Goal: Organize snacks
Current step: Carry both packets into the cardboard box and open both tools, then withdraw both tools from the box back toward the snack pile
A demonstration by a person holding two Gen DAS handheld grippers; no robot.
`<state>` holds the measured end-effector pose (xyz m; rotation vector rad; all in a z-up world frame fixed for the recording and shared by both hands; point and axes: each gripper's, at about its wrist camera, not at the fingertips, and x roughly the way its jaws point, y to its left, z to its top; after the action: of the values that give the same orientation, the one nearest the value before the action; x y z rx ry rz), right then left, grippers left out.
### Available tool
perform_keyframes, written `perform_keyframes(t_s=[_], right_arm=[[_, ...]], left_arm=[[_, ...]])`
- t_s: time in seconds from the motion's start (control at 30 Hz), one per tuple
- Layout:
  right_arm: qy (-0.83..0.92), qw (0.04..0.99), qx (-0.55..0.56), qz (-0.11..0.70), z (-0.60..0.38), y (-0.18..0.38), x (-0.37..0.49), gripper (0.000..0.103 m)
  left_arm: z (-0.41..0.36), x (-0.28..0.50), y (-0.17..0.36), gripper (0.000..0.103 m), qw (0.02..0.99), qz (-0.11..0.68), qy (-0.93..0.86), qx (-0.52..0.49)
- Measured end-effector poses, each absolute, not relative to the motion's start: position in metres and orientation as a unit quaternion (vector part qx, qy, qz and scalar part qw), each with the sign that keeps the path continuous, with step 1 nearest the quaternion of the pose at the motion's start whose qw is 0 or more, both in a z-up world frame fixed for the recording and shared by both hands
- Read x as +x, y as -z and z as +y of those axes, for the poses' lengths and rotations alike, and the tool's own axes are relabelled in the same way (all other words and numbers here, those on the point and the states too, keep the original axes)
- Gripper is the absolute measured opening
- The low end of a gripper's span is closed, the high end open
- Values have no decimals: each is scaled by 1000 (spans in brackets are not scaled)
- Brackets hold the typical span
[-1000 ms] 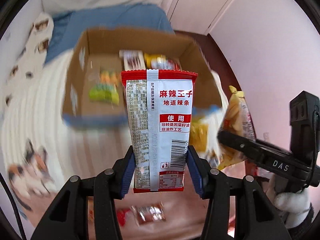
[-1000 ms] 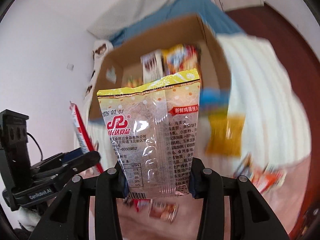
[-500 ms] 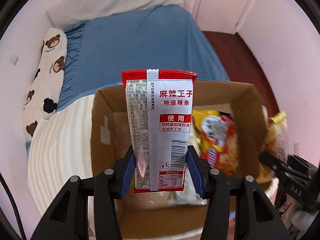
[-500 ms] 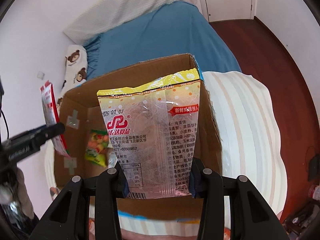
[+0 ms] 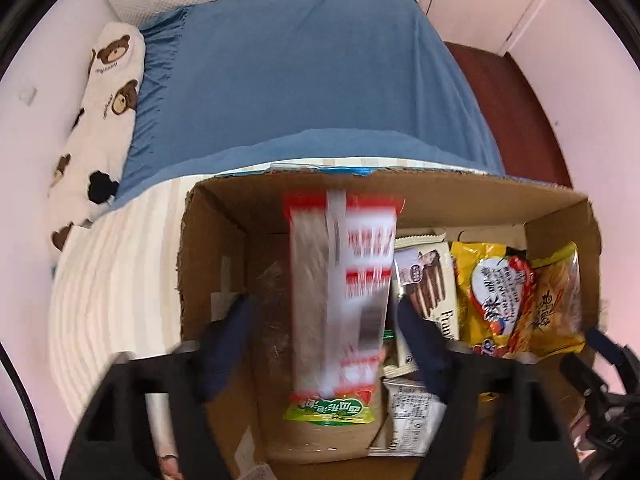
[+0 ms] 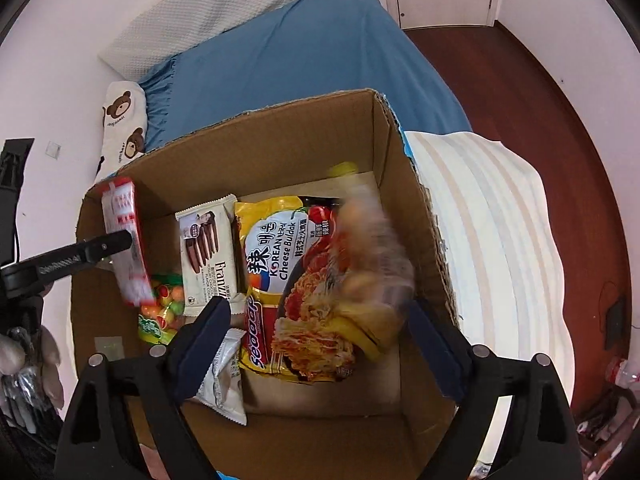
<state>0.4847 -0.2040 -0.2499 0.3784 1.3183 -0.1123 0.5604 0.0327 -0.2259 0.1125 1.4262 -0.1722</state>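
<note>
Both grippers hang over the open cardboard box (image 6: 384, 136) on the striped blanket (image 6: 492, 216). Left gripper (image 5: 326, 332) has just been opening; its jaws stand wide, and the blurred red-and-white packet (image 5: 340, 280) between them touches neither pad. Right gripper (image 6: 320, 320) has likewise just spread wide, its blurred yellow packet (image 6: 372, 280) loose above the noodle pack (image 6: 288, 280), beside the biscuit pack (image 6: 208, 248).
</note>
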Motion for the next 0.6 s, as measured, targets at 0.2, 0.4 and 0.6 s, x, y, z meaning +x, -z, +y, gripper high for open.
perform_keyframes(t_s=[0.2,0.4,0.6], right_arm=[[55,774,170,607,-200,247,482,96],[54,785,151,599,-188,237,471,96],[57,800,127,584,-176,223,447,96]], left_arm=[[32,548,220,91,753,650,87,43],[28,519,205,91,766,633,101,39],[25,475,185,91,786,608,104,34]])
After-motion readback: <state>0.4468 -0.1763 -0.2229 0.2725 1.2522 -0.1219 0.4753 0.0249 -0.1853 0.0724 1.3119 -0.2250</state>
